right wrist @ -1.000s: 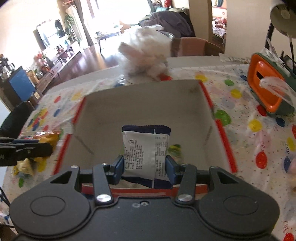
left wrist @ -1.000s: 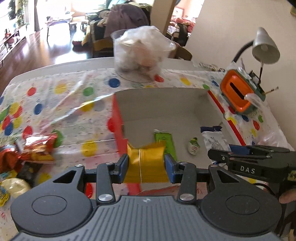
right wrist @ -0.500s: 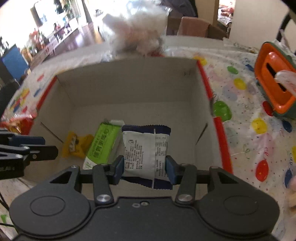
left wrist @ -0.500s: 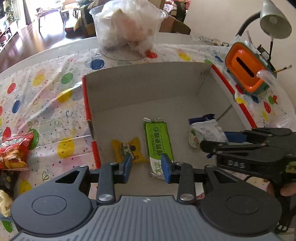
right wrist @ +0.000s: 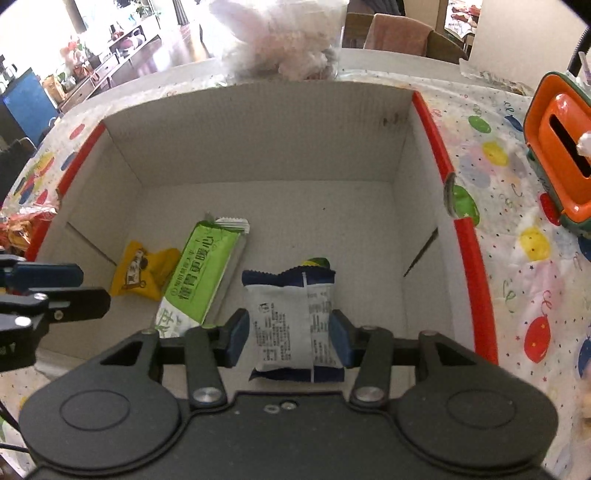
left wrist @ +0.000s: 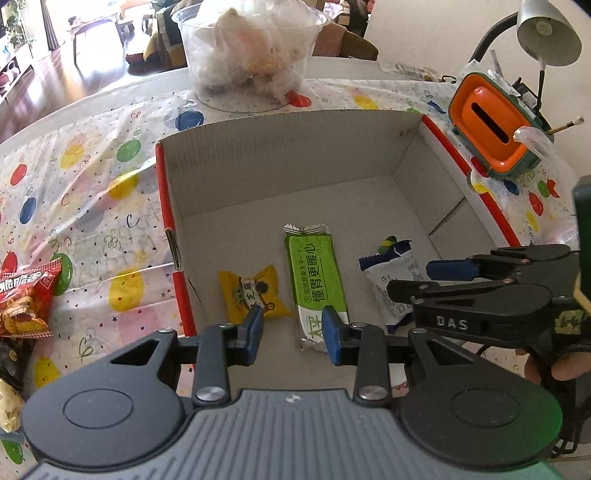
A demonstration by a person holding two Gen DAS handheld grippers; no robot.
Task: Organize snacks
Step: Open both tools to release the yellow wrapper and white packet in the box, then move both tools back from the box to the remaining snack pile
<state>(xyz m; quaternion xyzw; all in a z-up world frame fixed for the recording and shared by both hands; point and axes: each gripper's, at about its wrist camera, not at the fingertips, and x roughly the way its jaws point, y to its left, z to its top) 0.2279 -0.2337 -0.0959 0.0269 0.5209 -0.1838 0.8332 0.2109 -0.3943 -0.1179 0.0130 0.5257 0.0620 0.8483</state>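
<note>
A cardboard box [left wrist: 280, 147] with red rims stands open on the spotted tablecloth. On its floor lie a yellow snack [left wrist: 255, 291] and a green bar [left wrist: 317, 273]. My left gripper [left wrist: 292, 328] is open just above them, with nothing between its blue pads. My right gripper [right wrist: 288, 332] is shut on a white-and-blue packet [right wrist: 288, 325], held low inside the box [right wrist: 258, 129] to the right of the green bar [right wrist: 199, 273]. A small green-and-yellow item [right wrist: 316, 263] peeks out behind the packet. In the left wrist view the right gripper [left wrist: 413, 277] reaches in from the right.
A clear tub [left wrist: 251, 59] of bagged things stands behind the box. An orange tissue holder [left wrist: 491, 136] and a grey lamp [left wrist: 546, 33] are at the right. A red snack bag [left wrist: 26, 295] and other packets lie on the cloth left of the box.
The left gripper let go of the yellow snack, which now lies on the box floor. Both grippers came down into the box. The right one still holds its packet.
</note>
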